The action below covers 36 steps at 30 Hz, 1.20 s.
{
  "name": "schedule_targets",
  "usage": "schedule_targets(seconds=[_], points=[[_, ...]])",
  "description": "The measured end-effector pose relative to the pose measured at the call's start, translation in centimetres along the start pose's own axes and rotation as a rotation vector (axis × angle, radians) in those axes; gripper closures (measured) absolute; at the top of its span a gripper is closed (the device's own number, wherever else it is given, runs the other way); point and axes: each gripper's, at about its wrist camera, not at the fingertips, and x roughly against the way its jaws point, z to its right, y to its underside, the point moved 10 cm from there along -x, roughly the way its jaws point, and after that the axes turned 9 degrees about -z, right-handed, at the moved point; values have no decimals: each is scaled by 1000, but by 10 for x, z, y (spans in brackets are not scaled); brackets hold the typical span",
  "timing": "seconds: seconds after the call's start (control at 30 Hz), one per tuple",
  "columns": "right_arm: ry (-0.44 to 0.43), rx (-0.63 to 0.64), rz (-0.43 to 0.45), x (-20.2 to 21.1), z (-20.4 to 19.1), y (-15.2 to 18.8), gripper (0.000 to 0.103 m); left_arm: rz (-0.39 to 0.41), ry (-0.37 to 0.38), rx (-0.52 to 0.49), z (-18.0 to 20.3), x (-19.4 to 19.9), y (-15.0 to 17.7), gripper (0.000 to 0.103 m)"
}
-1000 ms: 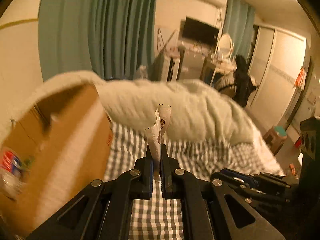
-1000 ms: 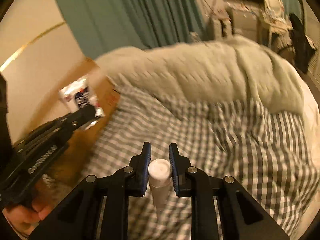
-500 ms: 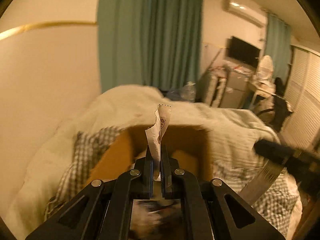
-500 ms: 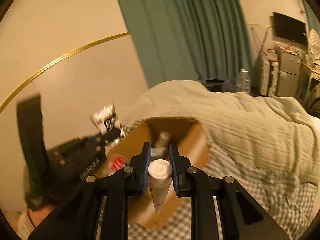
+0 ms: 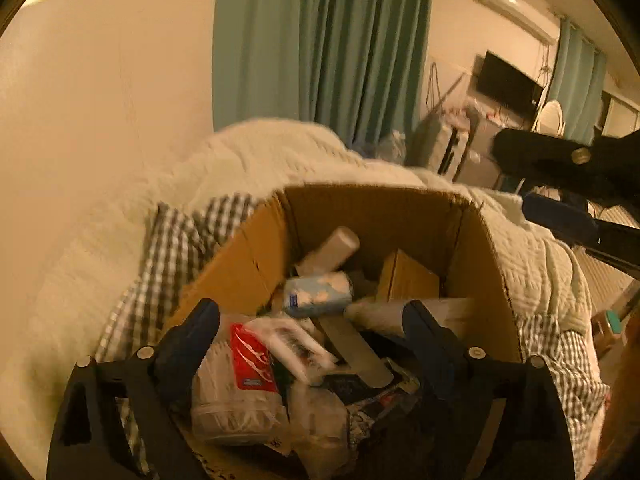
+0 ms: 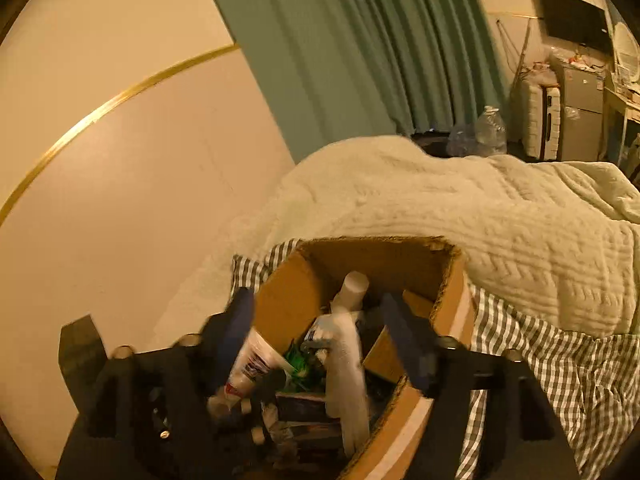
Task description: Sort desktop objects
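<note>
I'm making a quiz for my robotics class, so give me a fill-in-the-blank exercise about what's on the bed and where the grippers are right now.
1. Both grippers hang over an open ____ box full of small items.
2. The box sits on a bed sheet with a ____ pattern.
3. Behind the bed hang ____ curtains.
4. The left gripper has its fingers spread, and nothing is ____ between them.

Missing words: cardboard; checked; green; held

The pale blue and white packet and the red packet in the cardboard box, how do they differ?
In the left wrist view, the pale blue and white packet is plump and rounded, while the red packet looks flat. The blue one lies deeper in, toward the box's far wall; the red one lies nearer the camera, on a clear plastic bag. Both rest loose in the brown cardboard box, gripped by neither gripper.
</note>
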Motion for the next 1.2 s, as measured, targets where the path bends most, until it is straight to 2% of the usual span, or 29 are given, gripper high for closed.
schedule_targets(seconds=[0.07,0.1,0.2,0.27,0.3,0.33,0.37,0.47,0.53,0.6,0.63,0.67,0.73,0.87,1.03,1.2], points=[[-49,-12,24,14,4,-1,21,-9,-10,-27,2,4,-1,8],[-45,-17,41,23,7,0,19,-7,-19,-31,2,7,-2,7],[23,14,118,58,15,4,9,25,-21,-41,7,24,-6,0],[117,53,163,79,22,9,0,56,-28,-41,12,38,-9,0],[193,78,194,92,28,15,0,66,-34,-40,14,43,-8,0],[239,95,203,98,34,20,1,77,-38,-39,16,47,-8,0],[324,115,196,106,40,30,1,81,-42,-31,18,50,-4,0],[454,92,217,116,64,60,1,116,-44,36,20,53,16,0],[436,49,246,115,74,85,1,158,-30,140,16,51,39,0],[410,-5,254,106,86,110,1,148,14,174,20,43,56,0],[409,-13,241,101,90,116,1,120,36,138,27,37,63,0],[421,2,221,95,91,120,1,106,21,111,29,33,65,0],[464,36,216,95,88,121,1,121,-51,76,28,34,65,0],[417,54,236,100,73,121,1,151,-39,84,30,46,61,0],[440,80,206,87,72,128,1,191,-79,60,31,57,58,0],[448,92,195,80,68,132,1,214,-83,44,34,63,55,0]])
